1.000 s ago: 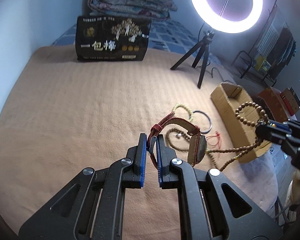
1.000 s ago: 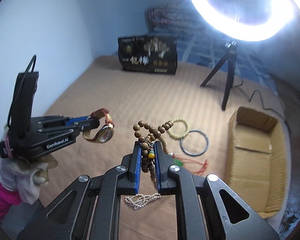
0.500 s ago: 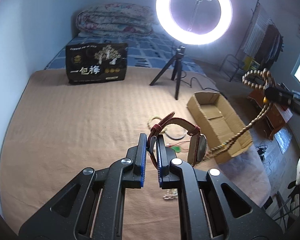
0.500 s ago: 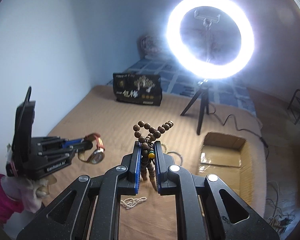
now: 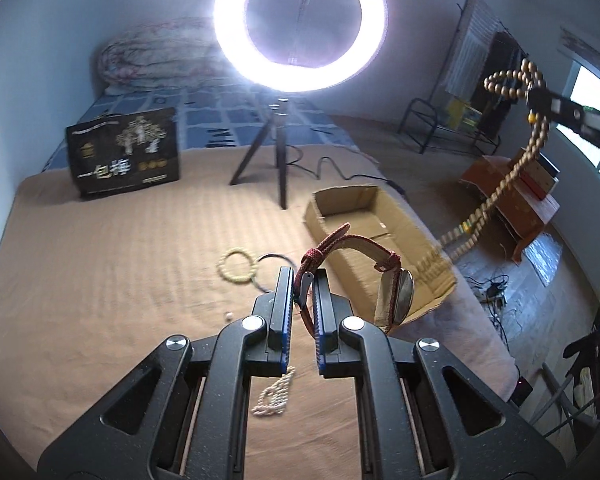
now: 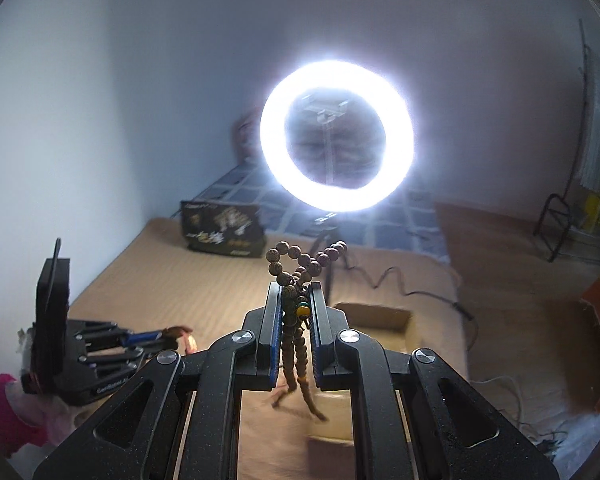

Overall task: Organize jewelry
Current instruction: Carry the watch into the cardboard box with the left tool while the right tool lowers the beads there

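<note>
Tan bed (image 5: pixel 100 300) below. Left tool (image 5: pixel 300 292) pinches watch (image 5: pixel 394 296) strap; right tool (image 6: pixel 294 300) pinches bead string (image 6: pixel 296 344). Cardboard box (image 5: pixel 380 228) lies just right of watch, long axis running up frame.

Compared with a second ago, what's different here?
Both grippers rose off the bed: the left gripper lifted the watch, the right gripper pulled the wooden bead string up. Both grips stayed shut; the pale bracelet, ring and cardboard box stayed put.
</note>
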A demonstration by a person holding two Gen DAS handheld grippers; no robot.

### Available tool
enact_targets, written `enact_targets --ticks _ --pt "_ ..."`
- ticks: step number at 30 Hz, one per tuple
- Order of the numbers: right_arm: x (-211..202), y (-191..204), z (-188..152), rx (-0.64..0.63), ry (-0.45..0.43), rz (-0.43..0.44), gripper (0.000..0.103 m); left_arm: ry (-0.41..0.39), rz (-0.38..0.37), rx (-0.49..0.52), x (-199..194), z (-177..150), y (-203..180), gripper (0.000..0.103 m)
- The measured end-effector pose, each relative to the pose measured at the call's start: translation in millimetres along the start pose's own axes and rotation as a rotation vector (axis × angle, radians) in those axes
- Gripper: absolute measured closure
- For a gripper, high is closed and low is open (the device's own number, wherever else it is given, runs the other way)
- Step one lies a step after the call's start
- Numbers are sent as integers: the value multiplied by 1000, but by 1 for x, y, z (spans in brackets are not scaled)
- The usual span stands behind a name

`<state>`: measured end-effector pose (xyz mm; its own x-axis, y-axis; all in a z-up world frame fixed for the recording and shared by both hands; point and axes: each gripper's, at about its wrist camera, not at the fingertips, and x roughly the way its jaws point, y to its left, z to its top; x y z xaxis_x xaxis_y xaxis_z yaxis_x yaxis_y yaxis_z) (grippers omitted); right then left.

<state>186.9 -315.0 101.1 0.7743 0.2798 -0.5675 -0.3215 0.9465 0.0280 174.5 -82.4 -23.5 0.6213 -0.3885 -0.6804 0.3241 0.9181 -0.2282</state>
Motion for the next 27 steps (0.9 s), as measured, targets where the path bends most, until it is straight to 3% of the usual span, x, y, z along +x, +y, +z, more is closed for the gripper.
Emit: enact_targets --ticks 8,27 --pt "9 -37 -5 34 11 -57 93 29 -31 41 35 14 -32 96" --pt "75 -90 -55 138 141 -52 93 127 -33 70 139 22 -58 96"
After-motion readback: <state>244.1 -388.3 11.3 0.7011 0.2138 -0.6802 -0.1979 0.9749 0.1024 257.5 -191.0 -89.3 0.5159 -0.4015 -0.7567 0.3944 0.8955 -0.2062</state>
